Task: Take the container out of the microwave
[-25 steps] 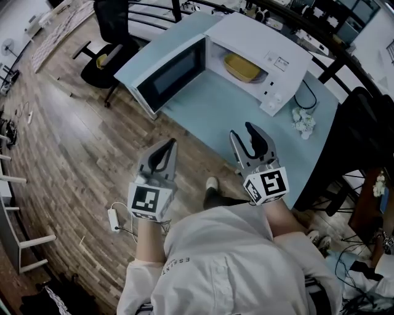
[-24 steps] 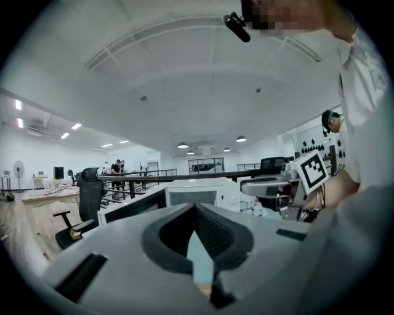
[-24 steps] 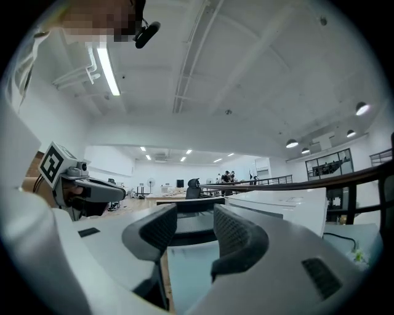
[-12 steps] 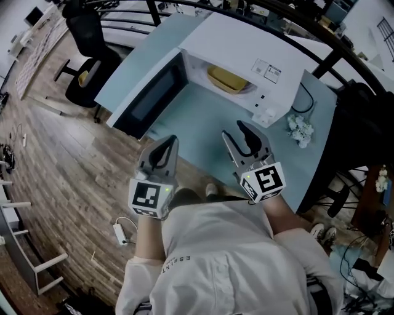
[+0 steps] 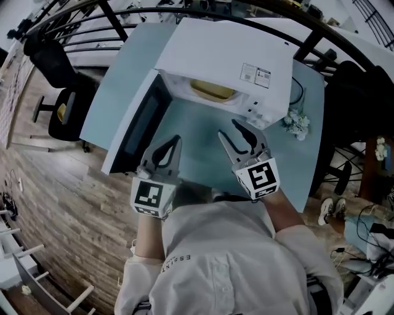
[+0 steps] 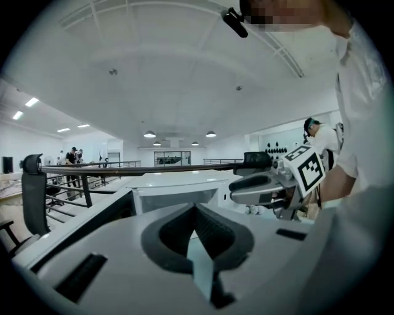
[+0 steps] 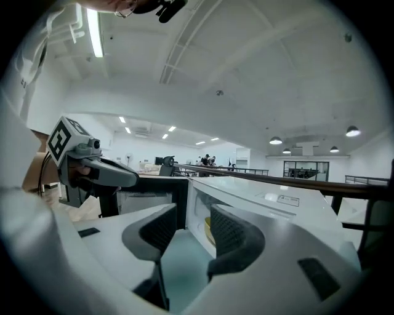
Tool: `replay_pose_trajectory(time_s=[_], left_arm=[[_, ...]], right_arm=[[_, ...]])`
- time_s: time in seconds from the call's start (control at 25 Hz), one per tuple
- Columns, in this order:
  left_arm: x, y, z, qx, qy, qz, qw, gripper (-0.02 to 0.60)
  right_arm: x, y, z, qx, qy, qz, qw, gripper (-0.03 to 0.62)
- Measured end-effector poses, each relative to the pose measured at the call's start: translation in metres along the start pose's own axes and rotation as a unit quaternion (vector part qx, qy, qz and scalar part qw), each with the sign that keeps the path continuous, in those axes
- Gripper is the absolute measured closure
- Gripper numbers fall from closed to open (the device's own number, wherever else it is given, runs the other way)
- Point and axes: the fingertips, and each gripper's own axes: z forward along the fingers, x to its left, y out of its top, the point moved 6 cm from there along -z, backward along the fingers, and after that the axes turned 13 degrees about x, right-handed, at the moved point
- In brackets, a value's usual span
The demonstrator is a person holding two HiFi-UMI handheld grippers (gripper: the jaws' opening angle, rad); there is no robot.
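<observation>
A white microwave [image 5: 225, 58] stands on the pale blue table [image 5: 203, 132] with its door [image 5: 132, 132] swung open to the left. A yellow container [image 5: 212, 91] lies inside the cavity, partly hidden by the roof; it also shows in the right gripper view as the container [image 7: 208, 231], just beyond the jaws. My right gripper [image 5: 228, 128] is open, over the table in front of the cavity, with nothing between its fingers. My left gripper [image 5: 176, 140] is shut and empty, near the door's lower edge. Both are short of the microwave.
A white crumpled object [image 5: 297, 123] and a black cable [image 5: 300, 92] lie right of the microwave. An office chair [image 5: 61, 92] stands on the wooden floor at the left. A black railing [image 5: 203, 11] runs behind the table. Shoes [image 5: 329, 209] lie at the right.
The person has stepped up to the table, so the microwave and its open door now lie just ahead of both grippers. The grippers' jaws have kept their states.
</observation>
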Motion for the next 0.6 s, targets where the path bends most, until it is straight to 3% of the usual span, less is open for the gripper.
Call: replay_pose_trajectory(time_s=[0.36, 0.48, 0.6], left_arm=[[0.044, -0.003, 0.030, -0.010, -0.101, 0.013, 0.9948, 0.588], [0.052, -0.006, 0.039, -0.004, -0.122, -0.001, 0.9925, 0.588], [0.057, -0.011, 0.048, -0.010, -0.142, 0.017, 0.9897, 0.588]], right_arm=[[0.002, -0.001, 0.067, 0.127, -0.025, -0.009, 0.992, 0.416], [-0.007, -0.005, 0.092, 0.183, -0.029, -0.036, 0.982, 0.416], [-0.021, -0.013, 0.119, 0.235, -0.034, -0.071, 0.969, 0.416]])
